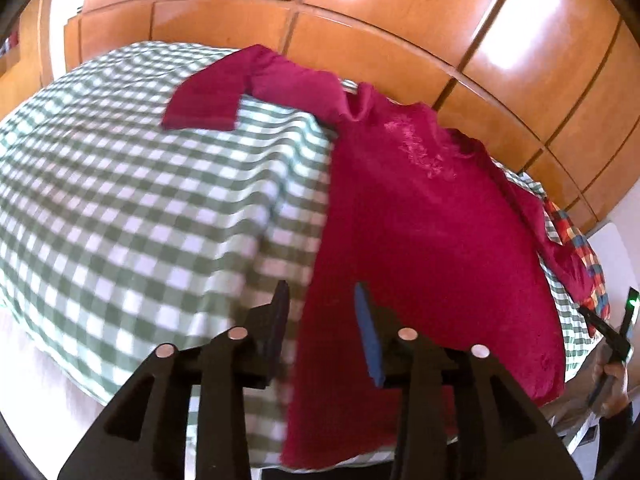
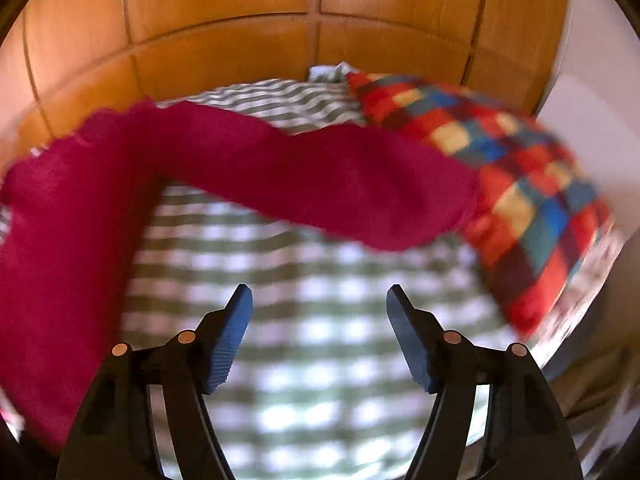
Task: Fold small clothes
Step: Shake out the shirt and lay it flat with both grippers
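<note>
Left wrist view: a deep red long-sleeved top [image 1: 432, 232] lies spread flat on a green-and-white checked cloth [image 1: 132, 200] that covers the worktop.
Garment shape: body running from the near edge toward the far side, one sleeve [image 1: 208, 100] bent across the checks at far left, faint textured motif on the chest.
Other sleeve: in the right wrist view it stretches sideways [image 2: 328, 184], its end touching a multicoloured checked cloth [image 2: 520, 184] at the right.
Left tongs [image 1: 322, 292]: jaws moderately apart, nothing between them; they sit over the top's left edge near the hem, one finger above the checks, the other above red fabric. Whether they touch the fabric cannot be told.
Right tongs [image 2: 319, 294]: jaws wide, holding nothing; above bare checked cloth, the top's body to their left and the sleeve beyond their tips, apart from both.
Backdrop: glossy wooden panelled doors [image 1: 400, 20] behind the worktop.
Sharpness: both views are motion-blurred, the right one more so.
</note>
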A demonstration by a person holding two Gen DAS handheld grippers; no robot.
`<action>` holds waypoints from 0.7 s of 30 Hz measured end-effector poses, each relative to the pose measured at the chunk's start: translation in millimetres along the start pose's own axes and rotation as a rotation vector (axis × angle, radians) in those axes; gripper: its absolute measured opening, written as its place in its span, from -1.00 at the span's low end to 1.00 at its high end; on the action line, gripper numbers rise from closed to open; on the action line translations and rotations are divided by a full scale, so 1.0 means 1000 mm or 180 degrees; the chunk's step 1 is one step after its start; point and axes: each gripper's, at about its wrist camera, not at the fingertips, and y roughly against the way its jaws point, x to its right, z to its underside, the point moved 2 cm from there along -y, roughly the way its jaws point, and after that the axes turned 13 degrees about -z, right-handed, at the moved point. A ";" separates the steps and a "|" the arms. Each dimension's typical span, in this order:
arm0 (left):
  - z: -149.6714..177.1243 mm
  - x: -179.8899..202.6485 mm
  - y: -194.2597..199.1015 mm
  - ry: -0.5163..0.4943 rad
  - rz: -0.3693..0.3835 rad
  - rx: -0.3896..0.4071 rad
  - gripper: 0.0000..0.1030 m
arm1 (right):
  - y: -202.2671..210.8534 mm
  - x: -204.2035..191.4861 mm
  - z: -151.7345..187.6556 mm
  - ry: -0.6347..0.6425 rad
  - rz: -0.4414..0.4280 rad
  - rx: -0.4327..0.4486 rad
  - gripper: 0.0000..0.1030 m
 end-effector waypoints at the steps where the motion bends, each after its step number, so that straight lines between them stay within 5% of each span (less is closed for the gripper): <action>1: -0.001 0.007 -0.003 -0.0025 0.0027 -0.0022 -0.31 | -0.008 0.001 -0.003 0.0133 0.0095 -0.0013 0.33; 6: -0.003 0.045 -0.009 -0.0146 0.0115 -0.0052 -0.26 | -0.064 0.013 -0.023 0.0769 0.0697 -0.0164 0.26; 8: -0.003 0.061 -0.009 -0.0212 0.0177 -0.0069 -0.24 | -0.079 0.026 -0.032 0.0665 0.0644 -0.0253 -0.27; 9: -0.003 0.067 -0.010 -0.0252 0.0187 -0.0069 -0.24 | -0.081 0.029 -0.034 0.0602 0.0630 -0.0287 -0.74; 10: -0.003 0.075 -0.010 -0.0305 0.0192 -0.0059 -0.24 | -0.079 0.032 -0.035 0.0560 0.0651 -0.0298 -0.93; 21: -0.001 0.139 -0.027 -0.0895 0.0344 -0.0054 -0.23 | 0.072 0.038 -0.077 -0.0057 -0.0149 0.0478 -0.93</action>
